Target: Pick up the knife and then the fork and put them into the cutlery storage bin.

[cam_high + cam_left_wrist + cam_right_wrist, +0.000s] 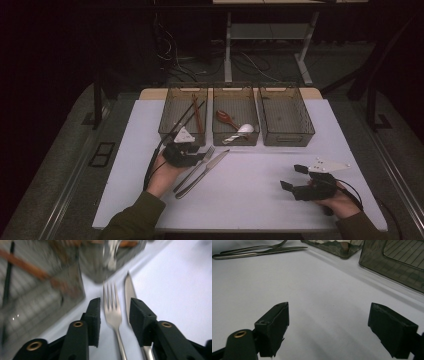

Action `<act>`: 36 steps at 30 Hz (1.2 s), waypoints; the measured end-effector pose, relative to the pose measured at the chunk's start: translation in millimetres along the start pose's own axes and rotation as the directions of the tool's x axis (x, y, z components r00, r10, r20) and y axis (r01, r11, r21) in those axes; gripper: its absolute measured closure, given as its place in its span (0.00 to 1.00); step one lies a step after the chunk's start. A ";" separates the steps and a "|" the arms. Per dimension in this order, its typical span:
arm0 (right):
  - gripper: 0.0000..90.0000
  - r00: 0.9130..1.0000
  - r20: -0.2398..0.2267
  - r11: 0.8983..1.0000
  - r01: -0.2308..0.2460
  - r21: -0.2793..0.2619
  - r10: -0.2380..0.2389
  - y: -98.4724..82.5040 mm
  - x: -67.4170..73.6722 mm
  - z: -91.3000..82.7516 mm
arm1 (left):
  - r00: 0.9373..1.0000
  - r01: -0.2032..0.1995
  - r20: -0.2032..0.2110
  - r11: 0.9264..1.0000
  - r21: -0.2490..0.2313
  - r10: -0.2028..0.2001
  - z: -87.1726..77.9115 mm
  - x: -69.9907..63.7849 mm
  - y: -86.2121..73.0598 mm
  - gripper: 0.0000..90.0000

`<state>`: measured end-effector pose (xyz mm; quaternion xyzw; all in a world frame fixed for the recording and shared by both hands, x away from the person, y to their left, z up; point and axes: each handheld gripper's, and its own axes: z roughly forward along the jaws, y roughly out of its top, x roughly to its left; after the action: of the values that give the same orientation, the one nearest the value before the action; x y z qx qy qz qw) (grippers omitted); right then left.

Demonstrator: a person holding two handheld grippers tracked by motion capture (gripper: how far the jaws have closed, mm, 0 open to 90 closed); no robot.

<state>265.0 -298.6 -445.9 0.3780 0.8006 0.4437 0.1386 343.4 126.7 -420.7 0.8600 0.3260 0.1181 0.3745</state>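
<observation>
Steel fork point(113, 312) between my left claw point(113, 315) pads, not yet pinched, knife point(130, 290) beside it, right claw point(328, 327) spread over bare white counter point(317, 290) lower right.

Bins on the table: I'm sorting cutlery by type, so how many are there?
3, in a row at the table's far edge: the left bin holds chopsticks, the middle bin holds spoons, the right bin looks empty.
</observation>
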 end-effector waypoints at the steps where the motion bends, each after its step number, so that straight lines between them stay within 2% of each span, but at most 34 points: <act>1: 0.19 1.000 0.001 1.000 -0.001 0.000 0.001 0.0 -0.1 -0.1 | 1.000 0.008 0.002 1.000 0.008 -0.008 0.3 0.1 -4.4 0.72; 3: 0.19 1.000 0.002 1.000 0.002 0.000 -0.002 -0.2 0.0 -0.1 | 0.999 0.025 0.026 0.999 0.021 -0.025 1.2 0.7 -11.0 0.76; 6: 0.19 1.000 0.003 1.000 0.003 0.000 -0.003 -0.3 0.2 -0.2 | 0.998 0.044 0.033 0.999 0.029 -0.045 4.1 -0.7 -17.4 0.81; 7: 0.19 1.000 0.002 1.000 0.003 0.000 -0.003 -0.3 0.2 -0.2 | 0.999 0.036 0.036 0.999 0.035 -0.038 5.6 -0.2 -18.0 0.82; 8: 0.19 1.000 0.003 1.000 0.004 0.001 -0.004 -0.3 0.3 -0.3 | 0.999 0.044 0.027 0.998 0.045 -0.045 7.1 -1.6 -18.8 0.83; 12: 0.19 1.000 0.003 1.000 0.003 -0.001 -0.003 -0.2 -0.1 -0.6 | 0.999 0.016 0.028 0.998 0.066 -0.018 12.9 -3.3 -20.5 0.85; 17: 0.19 1.000 0.003 1.000 0.005 0.002 -0.005 -0.4 0.2 -0.3 | 1.000 0.025 0.016 0.998 0.059 -0.026 13.1 -5.1 -22.1 0.88; 18: 0.19 1.000 0.001 1.000 0.005 0.003 -0.005 -0.5 0.5 -0.2 | 1.000 0.010 0.010 0.998 0.059 -0.011 13.1 -5.7 -22.2 0.89; 21: 0.19 1.000 -0.001 1.000 0.007 0.004 -0.007 -0.2 0.8 0.0 | 1.000 0.002 -0.003 0.998 0.060 -0.002 13.4 -7.6 -21.7 0.91; 23: 0.19 1.000 -0.010 1.000 -0.004 0.008 0.004 0.4 0.5 0.1 | 1.000 0.015 -0.004 0.998 0.062 -0.015 13.2 -7.7 -21.5 0.92; 30: 0.19 0.999 -0.015 0.999 -0.045 0.016 0.046 3.8 -1.0 -0.3 | 1.000 -0.016 0.008 0.998 0.062 0.015 11.9 -6.7 -19.7 0.94; 33: 0.19 0.997 -0.023 0.997 -0.076 0.032 0.077 7.6 -1.9 -1.1 | 1.000 -0.007 0.013 0.999 0.040 0.006 7.5 -6.1 -17.2 0.94; 36: 0.18 0.994 -0.042 0.994 -0.100 0.031 0.101 11.3 -2.7 -3.1 | 0.999 -0.018 0.031 0.999 0.029 0.017 3.8 -4.9 -14.8 0.94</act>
<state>270.6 -298.8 -435.2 0.4103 0.7896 0.4466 0.0933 334.4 128.9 -433.7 0.8698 0.3144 0.1034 0.3659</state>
